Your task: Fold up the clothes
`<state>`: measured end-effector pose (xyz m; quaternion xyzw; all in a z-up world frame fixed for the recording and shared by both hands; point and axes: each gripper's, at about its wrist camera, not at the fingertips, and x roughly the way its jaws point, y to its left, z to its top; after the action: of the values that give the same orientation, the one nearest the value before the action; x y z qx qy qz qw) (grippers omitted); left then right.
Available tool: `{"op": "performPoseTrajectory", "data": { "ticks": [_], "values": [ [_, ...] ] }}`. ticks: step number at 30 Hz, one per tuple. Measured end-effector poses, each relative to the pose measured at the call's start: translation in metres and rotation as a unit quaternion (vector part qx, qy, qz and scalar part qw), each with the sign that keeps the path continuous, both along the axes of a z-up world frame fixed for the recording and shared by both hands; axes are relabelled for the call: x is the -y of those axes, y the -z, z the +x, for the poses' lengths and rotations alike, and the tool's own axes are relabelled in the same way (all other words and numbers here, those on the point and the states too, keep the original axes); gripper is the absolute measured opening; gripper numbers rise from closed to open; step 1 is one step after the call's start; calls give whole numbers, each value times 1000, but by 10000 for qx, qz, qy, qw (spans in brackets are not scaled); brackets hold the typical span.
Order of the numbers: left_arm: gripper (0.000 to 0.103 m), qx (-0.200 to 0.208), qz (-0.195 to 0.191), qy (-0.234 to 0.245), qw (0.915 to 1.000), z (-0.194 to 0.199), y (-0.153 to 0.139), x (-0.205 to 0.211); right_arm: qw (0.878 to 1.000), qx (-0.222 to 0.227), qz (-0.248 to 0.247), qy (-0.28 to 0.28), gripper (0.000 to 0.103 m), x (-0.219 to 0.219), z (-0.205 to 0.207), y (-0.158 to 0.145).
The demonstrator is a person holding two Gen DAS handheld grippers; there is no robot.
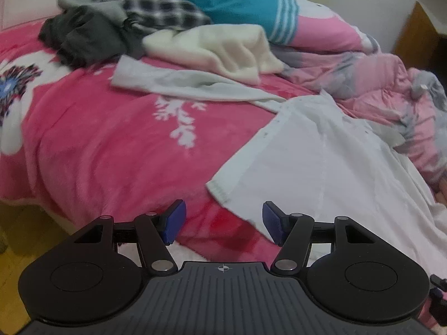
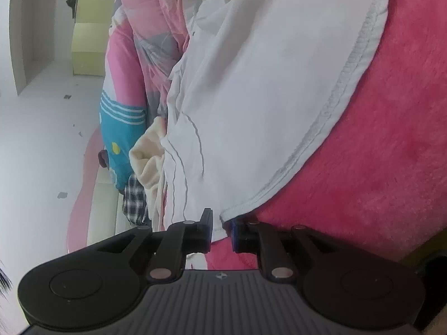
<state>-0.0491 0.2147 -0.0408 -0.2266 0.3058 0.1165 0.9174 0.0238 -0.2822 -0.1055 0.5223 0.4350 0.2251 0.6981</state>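
Lighting is even, soft and indoor; no single source shows, and shadows are faint. No glare on any surface. Both views carry strong fisheye bending, with dark vignette at the corners. The left wrist view is smeared throughout: the clothes pile (image 1: 125, 25) and pink blanket (image 1: 97, 145) lack crisp edges. The right wrist view is sharper; the hem stitching on the white garment (image 2: 279, 83) reads clearly.
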Motion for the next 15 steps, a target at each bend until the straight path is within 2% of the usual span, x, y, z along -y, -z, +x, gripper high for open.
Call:
{"op": "performPoseTrajectory", "data": {
  "ticks": [4,8,9,11,13,15],
  "values": [
    [61,188,-227,-95,9995,4,6,-5,10000,-36,41,63,14,-2,4,1],
    [59,360,-131,-202,9991,17,6,-4,9999,-46,34,145,14,-4,4,2],
    [51,388,-32,-214,9990,19,5,-1,9999,-38,23,163,14,-4,4,2],
    [44,422,190,-229,9987,23,4,6,9998,12,-29,183,14,-6,3,0],
    [31,394,441,-193,9981,27,5,14,9997,118,-132,182,12,-9,3,-2],
    [10,295,647,-213,9972,30,8,20,9990,261,-338,125,5,-13,2,-8]
  ]
}}
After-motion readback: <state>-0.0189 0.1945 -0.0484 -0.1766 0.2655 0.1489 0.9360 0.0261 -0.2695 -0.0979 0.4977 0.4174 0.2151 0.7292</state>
